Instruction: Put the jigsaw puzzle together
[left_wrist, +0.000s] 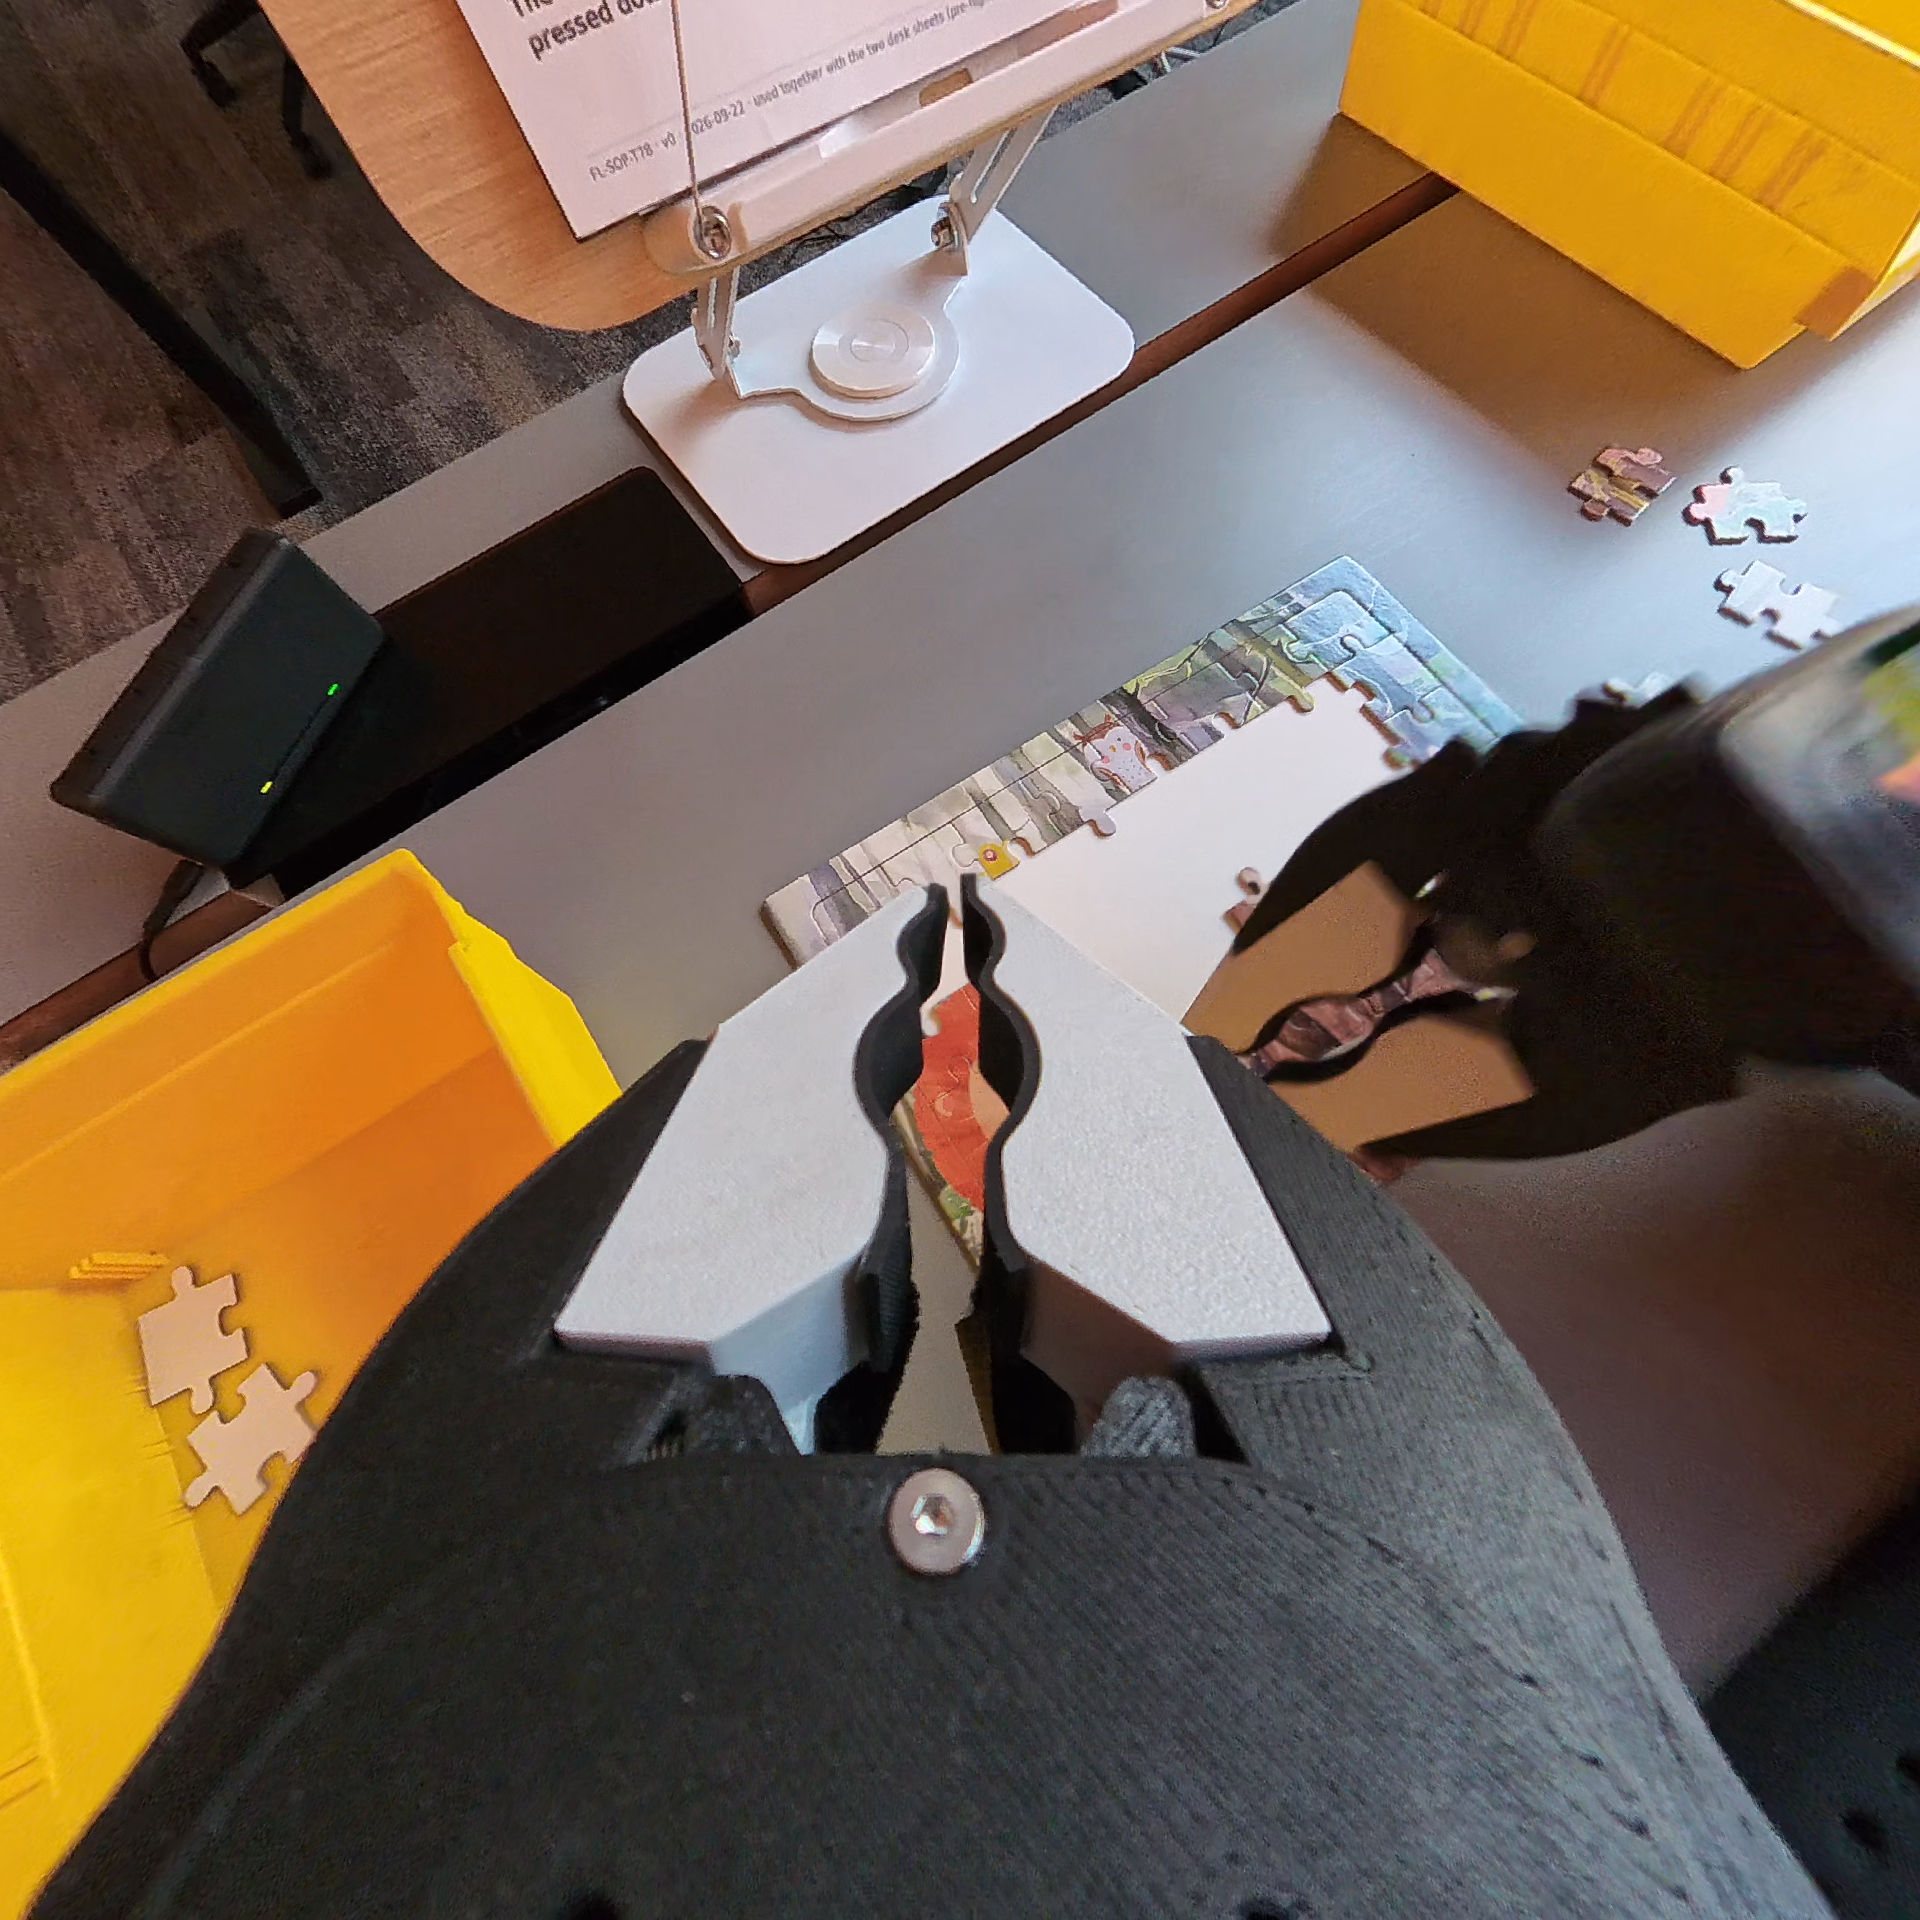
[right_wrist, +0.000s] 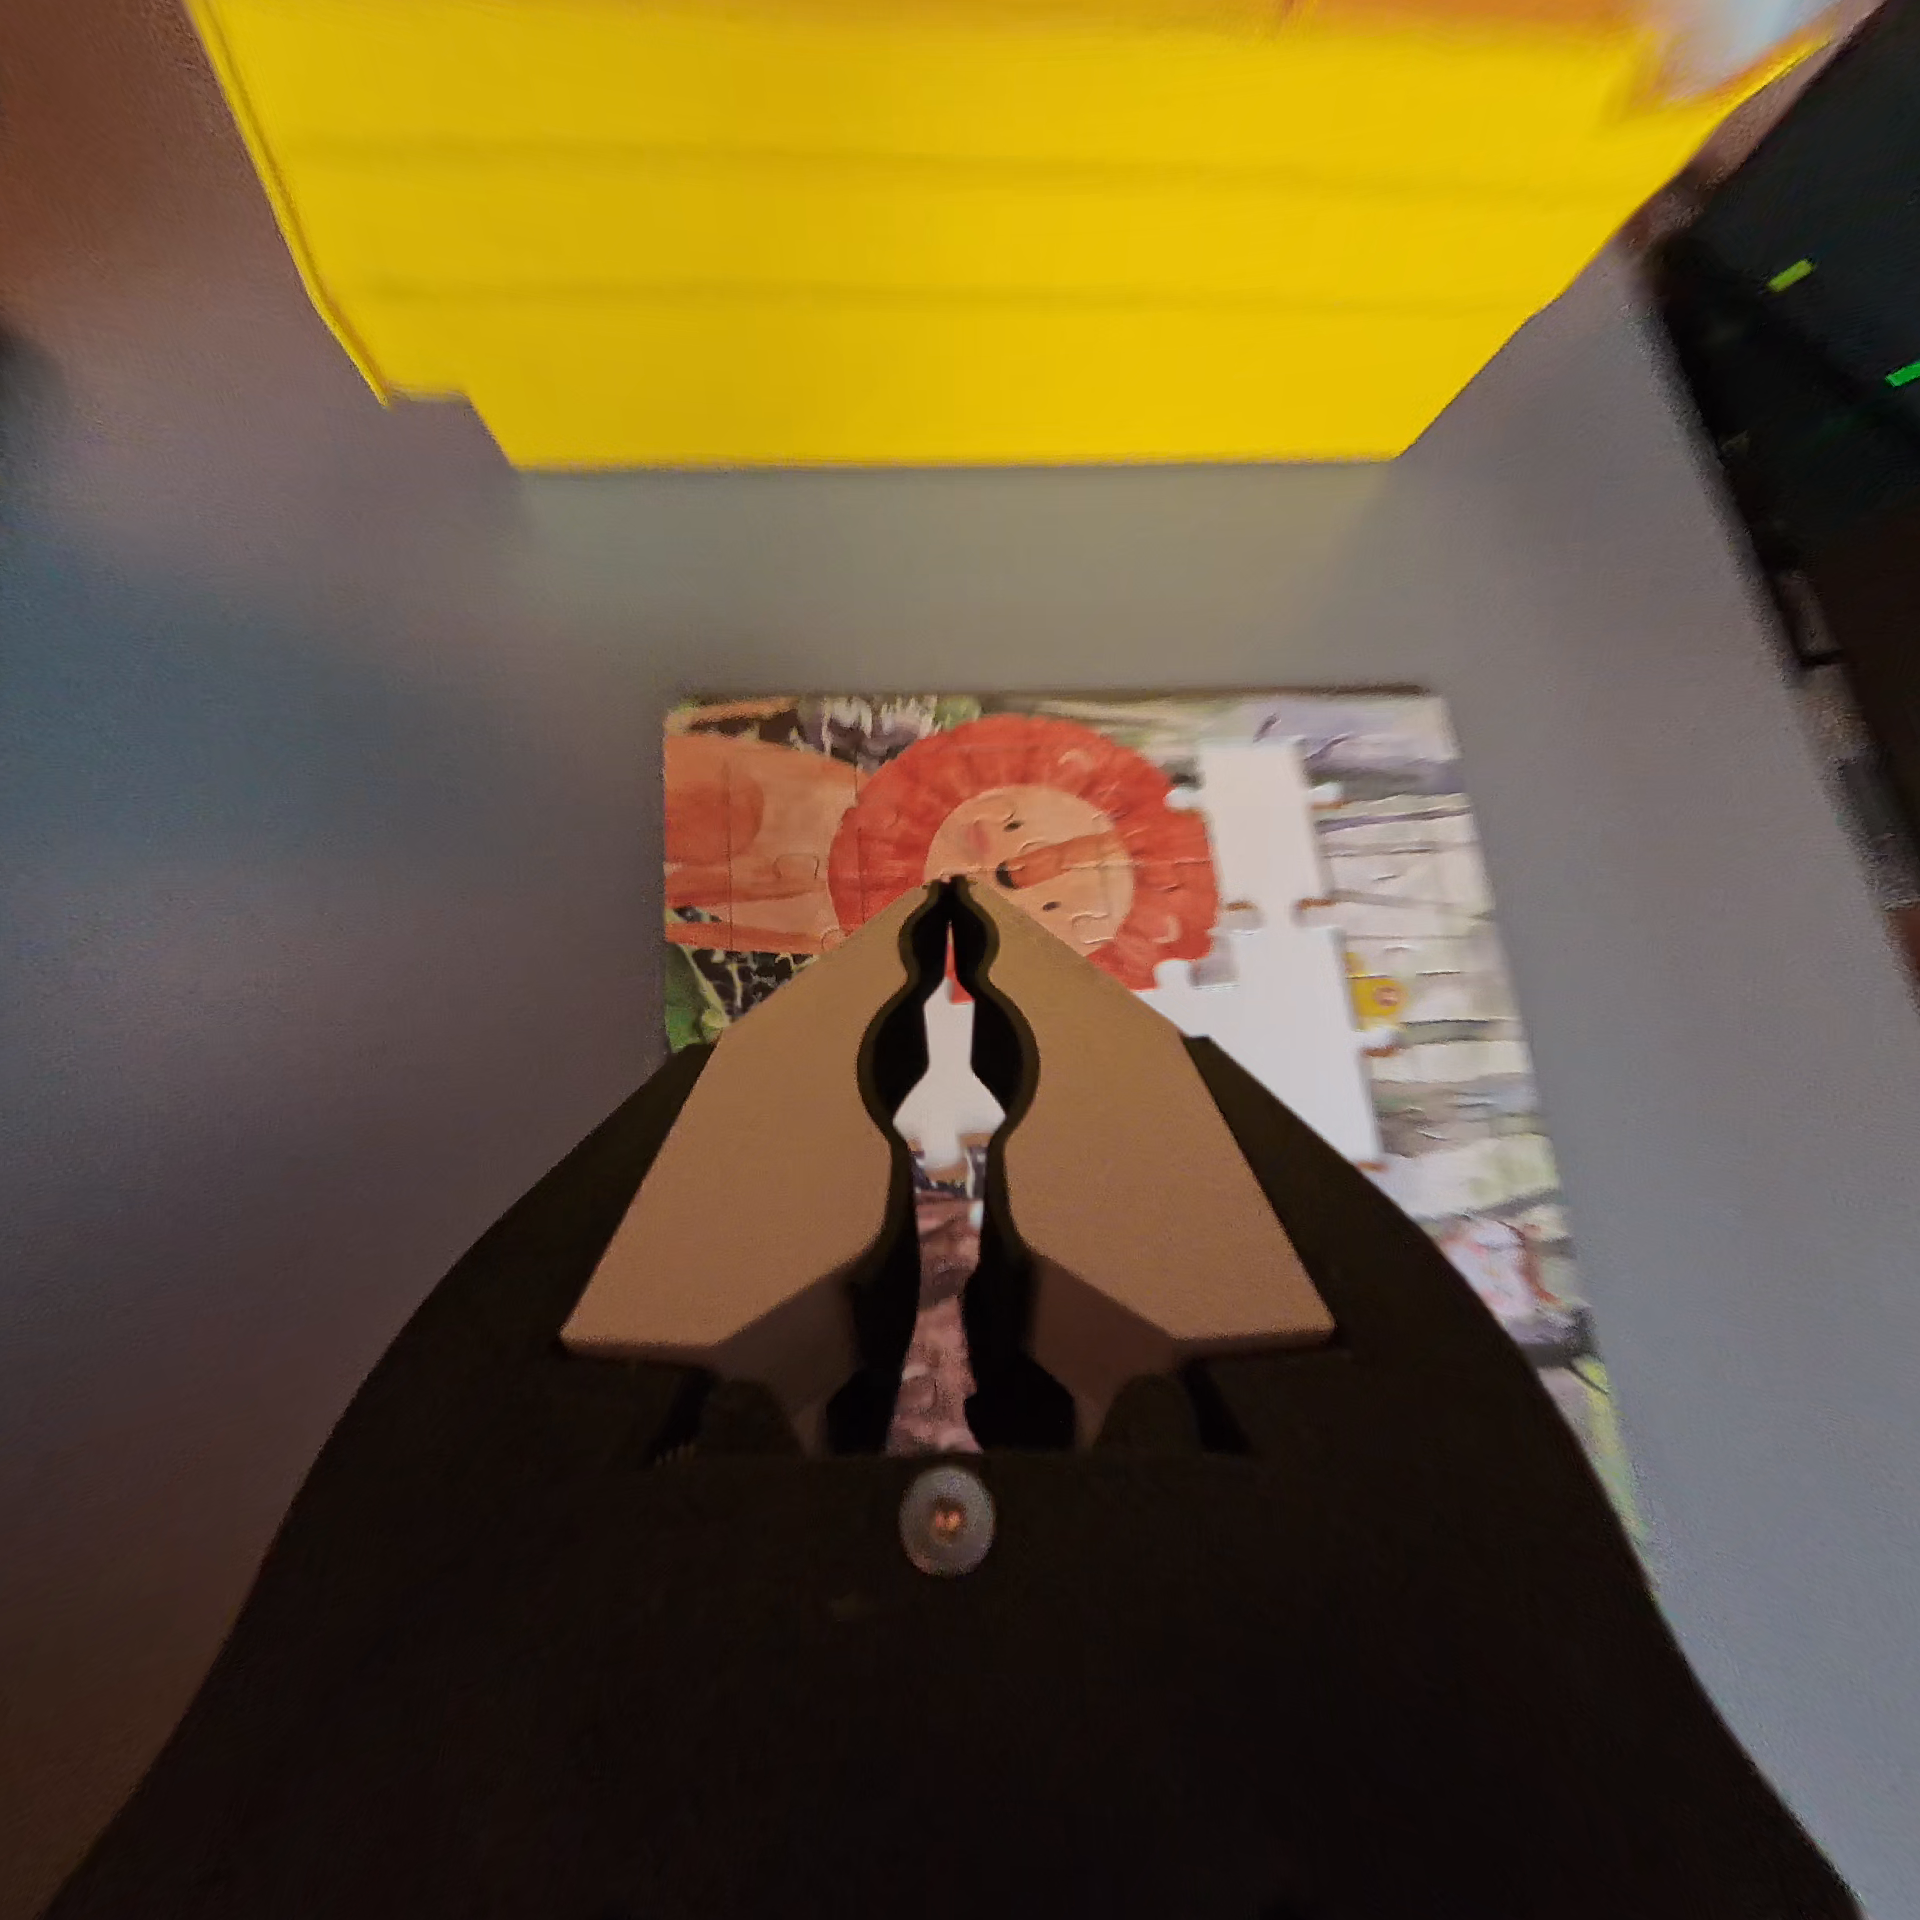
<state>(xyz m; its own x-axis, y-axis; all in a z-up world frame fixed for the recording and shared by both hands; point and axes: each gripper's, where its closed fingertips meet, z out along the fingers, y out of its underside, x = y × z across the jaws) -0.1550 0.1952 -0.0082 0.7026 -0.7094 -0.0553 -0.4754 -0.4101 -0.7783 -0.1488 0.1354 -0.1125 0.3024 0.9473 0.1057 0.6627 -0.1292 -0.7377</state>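
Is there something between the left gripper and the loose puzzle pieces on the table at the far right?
Yes. The right gripper hangs over the puzzle, across the line from the left gripper to the loose pieces.

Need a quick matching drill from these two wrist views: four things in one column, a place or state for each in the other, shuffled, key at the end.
Things
1. left gripper
2. black box
3. two white pieces
4. jigsaw puzzle

Places or states
A. inside the yellow bin
B. on the grey table, white gaps in the picture
C. green lights lit
D. fingers nearly closed, nothing between the tips

Pairs: 1-D, 2-C, 3-A, 4-B
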